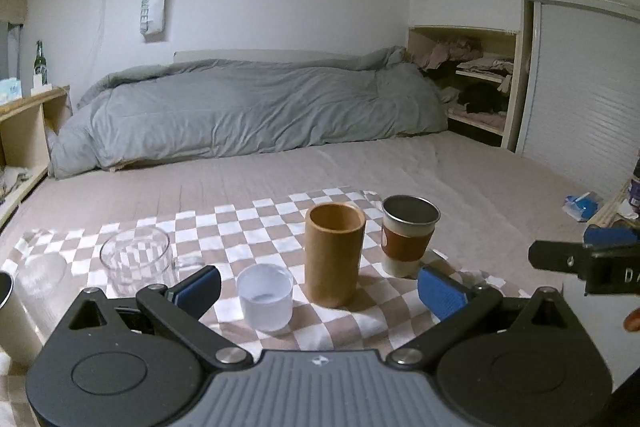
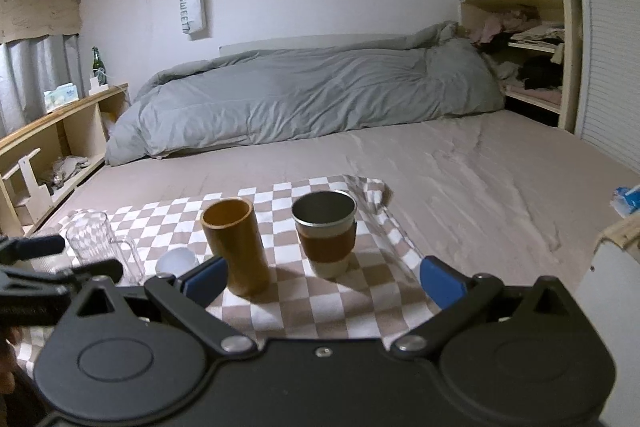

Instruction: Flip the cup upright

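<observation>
Four cups upright on checkered cloth [image 1: 256,215], mouths up. Left gripper [image 1: 318,285] spread wide, holding nothing; frosted white cup [image 1: 265,302] between its fingers, toward left finger [image 1: 199,286]; bamboo cup [image 1: 335,254] just beyond, nearer centre. Steel cup with brown sleeve [image 1: 408,237] ahead of right finger [image 1: 440,291]. Glass mug [image 1: 135,259] beyond left finger. Right gripper [image 2: 325,283] equally wide, empty; bamboo cup beside its left finger [image 2: 206,281], steel cup ahead between fingers

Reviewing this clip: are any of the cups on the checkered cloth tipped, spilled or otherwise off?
Nothing stands out. The bamboo cup, steel cup, frosted cup and glass mug all stand upright, mouths up, on the checkered cloth; no spill visible.
</observation>
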The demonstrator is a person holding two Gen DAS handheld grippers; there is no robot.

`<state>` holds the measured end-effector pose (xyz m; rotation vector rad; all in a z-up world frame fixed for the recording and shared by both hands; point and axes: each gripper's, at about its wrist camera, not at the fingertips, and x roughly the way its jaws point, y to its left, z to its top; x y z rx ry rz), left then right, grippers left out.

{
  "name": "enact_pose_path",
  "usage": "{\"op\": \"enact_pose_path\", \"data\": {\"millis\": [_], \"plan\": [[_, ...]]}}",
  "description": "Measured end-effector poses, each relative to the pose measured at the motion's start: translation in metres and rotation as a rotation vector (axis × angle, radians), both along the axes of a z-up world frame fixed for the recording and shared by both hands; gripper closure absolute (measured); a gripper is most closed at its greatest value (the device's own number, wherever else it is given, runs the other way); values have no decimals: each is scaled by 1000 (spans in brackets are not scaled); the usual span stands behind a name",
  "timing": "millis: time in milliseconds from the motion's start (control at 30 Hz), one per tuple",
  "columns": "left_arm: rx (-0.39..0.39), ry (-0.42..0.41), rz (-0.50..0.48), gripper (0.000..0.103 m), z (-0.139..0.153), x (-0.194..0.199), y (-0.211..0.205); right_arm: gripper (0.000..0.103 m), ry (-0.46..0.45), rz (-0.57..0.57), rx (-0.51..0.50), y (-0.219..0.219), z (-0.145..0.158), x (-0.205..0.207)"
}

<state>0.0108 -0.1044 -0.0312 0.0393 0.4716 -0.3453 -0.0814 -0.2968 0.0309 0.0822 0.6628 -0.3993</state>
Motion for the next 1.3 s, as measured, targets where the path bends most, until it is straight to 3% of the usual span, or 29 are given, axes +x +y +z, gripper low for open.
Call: {"op": "enact_pose_path", "data": {"millis": [533, 1300], "plan": [[17, 54, 40, 0, -10, -7, 23, 0, 6, -12, -8, 29, -17, -18], [26, 46, 60, 0, -10, -7, 29, 0, 18, -14, -14, 31, -20, -18]]}}
